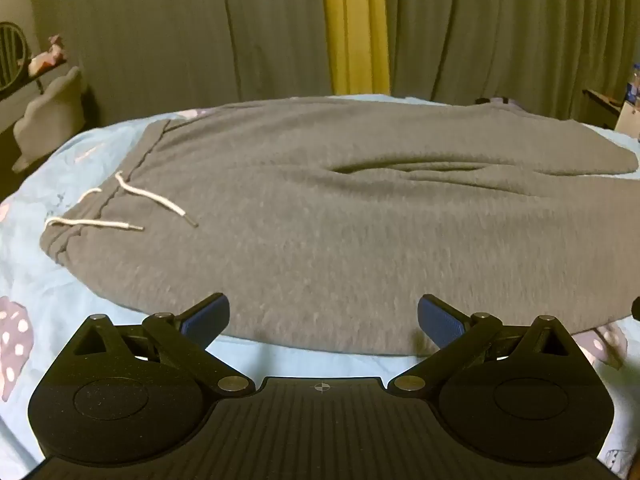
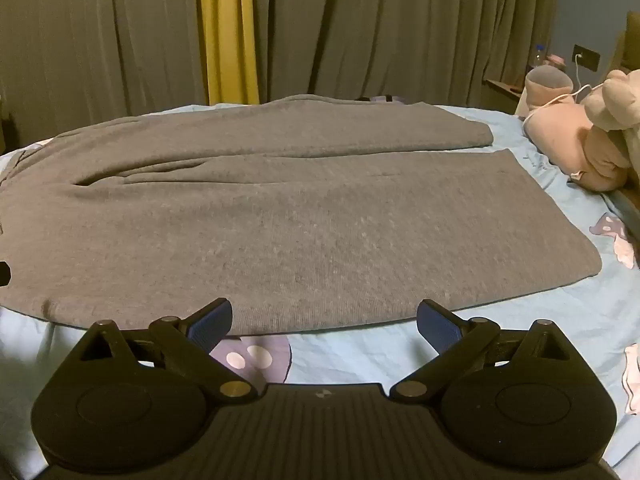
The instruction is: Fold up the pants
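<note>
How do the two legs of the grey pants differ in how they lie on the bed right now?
In the right wrist view, the near leg lies flat and smooth, while the far leg rises in a soft hump. The near leg's hem reaches further right than the far leg's hem. The near leg's edge sits just beyond the open right gripper; the far leg lies by the curtains. Both are the same grey fabric, spread side by side on the blue sheet.

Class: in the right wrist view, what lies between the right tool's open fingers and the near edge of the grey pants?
Only the bedsheet: a strip of light blue with a purple mushroom print separates the right tool from the grey pants. Nothing else shows there.
</note>
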Tool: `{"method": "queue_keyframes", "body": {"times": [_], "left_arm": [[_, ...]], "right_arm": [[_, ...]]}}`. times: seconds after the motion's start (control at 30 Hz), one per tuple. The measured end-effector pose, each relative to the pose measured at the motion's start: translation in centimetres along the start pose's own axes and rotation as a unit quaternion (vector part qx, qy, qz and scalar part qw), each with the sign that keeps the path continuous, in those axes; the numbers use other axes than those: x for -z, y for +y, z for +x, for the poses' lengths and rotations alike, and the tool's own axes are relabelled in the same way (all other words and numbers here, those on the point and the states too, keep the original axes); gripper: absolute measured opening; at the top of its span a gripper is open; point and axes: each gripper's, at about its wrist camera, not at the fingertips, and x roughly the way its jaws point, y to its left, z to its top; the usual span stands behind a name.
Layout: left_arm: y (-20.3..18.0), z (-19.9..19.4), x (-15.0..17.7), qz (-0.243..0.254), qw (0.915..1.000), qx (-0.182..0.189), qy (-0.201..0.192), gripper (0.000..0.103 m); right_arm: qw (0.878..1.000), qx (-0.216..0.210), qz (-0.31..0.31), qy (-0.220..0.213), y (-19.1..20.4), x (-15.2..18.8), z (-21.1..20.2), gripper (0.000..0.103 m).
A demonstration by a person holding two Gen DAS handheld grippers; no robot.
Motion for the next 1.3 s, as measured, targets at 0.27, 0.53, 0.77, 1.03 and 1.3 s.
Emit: {"method": "queue_keyframes", "body": {"times": [0.27, 0.53, 0.77, 1.03, 1.3], "left_arm": [[0.28, 0.12, 0.18, -0.007, 1.0000, -0.003, 0.002, 0.103], [-0.32, 0.18, 0.30, 0.009, 0.9999, -0.009, 0.006, 0.103], [-0.09, 0.15, 0.57, 0.014, 0.9998, -0.008, 0.008, 0.103], [-0.18, 0.27, 0.74, 0.017, 0.9998, -0.010, 0.010, 0.103], [-0.29, 0.22, 0.72, 0.018, 0.9997, -0.010, 0.011, 0.103]], "right_arm": [[1.000, 0.003, 0.008, 0.002, -0.17, -0.05, -0.66, 0.099], [1.000, 0.001, 0.007, 0.005, -0.18, 0.06, 0.18, 0.099], [1.000, 0.001, 0.004, 0.005, -0.17, 0.21, 0.19, 0.099], [1.000, 0.002, 0.002, 0.005, 0.04, 0.20, 0.10, 0.099], [1.000, 0.001, 0.001, 0.005, -0.04, 0.18, 0.00, 0.099]]}}
